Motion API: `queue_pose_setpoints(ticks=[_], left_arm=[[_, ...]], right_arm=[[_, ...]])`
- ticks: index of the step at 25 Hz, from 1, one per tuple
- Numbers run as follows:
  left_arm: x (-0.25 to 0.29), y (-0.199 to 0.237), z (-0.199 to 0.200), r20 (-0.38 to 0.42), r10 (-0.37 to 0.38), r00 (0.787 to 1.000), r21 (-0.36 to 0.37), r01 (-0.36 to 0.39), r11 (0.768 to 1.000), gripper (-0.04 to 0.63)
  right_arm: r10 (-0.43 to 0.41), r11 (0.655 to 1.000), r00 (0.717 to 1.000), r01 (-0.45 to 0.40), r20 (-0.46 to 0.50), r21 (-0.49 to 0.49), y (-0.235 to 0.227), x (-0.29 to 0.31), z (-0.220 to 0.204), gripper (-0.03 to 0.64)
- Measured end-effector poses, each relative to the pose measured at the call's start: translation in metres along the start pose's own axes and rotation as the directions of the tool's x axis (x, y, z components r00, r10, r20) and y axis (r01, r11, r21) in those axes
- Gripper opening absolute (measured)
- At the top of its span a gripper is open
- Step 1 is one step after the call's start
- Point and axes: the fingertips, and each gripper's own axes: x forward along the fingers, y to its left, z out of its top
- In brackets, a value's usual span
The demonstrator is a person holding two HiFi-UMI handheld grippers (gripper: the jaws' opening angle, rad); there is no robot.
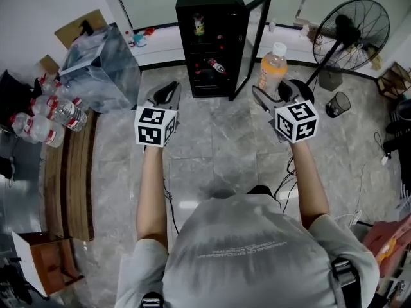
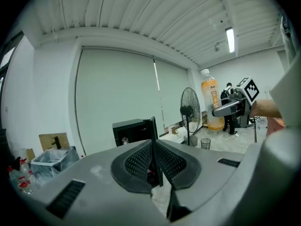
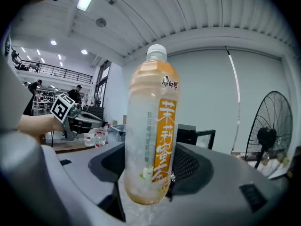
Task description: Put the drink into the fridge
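A small black fridge [image 1: 210, 40] stands on the floor ahead, its glass door [image 1: 252, 43] swung open to the right; bottles lie on its shelves. My right gripper [image 1: 277, 94] is shut on an orange drink bottle [image 1: 271, 69] with a white cap, held upright just right of the open door. The right gripper view shows that drink bottle [image 3: 151, 126] clamped between the jaws. My left gripper [image 1: 166, 93] hovers left of the fridge front, jaws closed together with nothing between them. From the left gripper view I see the fridge [image 2: 134, 131] and the drink bottle [image 2: 212, 105].
A black floor fan [image 1: 347, 31] and a small mesh bin [image 1: 338, 104] stand right of the fridge. At the left a wooden bench [image 1: 70, 178] carries water bottles [image 1: 54, 112], with a clear plastic crate [image 1: 101, 66] behind. Cables trail on the grey tiled floor [image 1: 212, 153].
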Motion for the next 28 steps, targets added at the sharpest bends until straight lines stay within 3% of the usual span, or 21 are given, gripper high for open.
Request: queue_pose_setpoints(ticks=[7, 15, 20, 28], left_arm=[[0.007, 0.015, -0.001, 0.013, -0.005, 1.0, -0.003, 0.005, 1.0, 0.031], [0.036, 0.034, -0.021, -0.008, 0.01, 1.0, -0.041, -0.011, 0.999, 0.031], [0.086, 0.053, -0.022, -0.031, 0.018, 0.999, -0.025, -0.018, 1.0, 0.031], [0.207, 0.092, -0.005, -0.042, 0.019, 0.999, -0.022, -0.02, 1.0, 0.031]], right_arm=[[0.001, 1.0, 1.0, -0.001, -0.013, -0.013, 0.015, 0.017, 0.001, 0.281], [0.016, 1.0, 1.0, -0.015, -0.008, 0.014, -0.006, 0.064, -0.006, 0.281], [0.038, 0.999, 0.999, -0.038, -0.007, 0.017, -0.043, 0.112, -0.011, 0.281], [0.1, 0.995, 0.995, -0.1, -0.01, -0.015, -0.127, 0.213, -0.008, 0.279]])
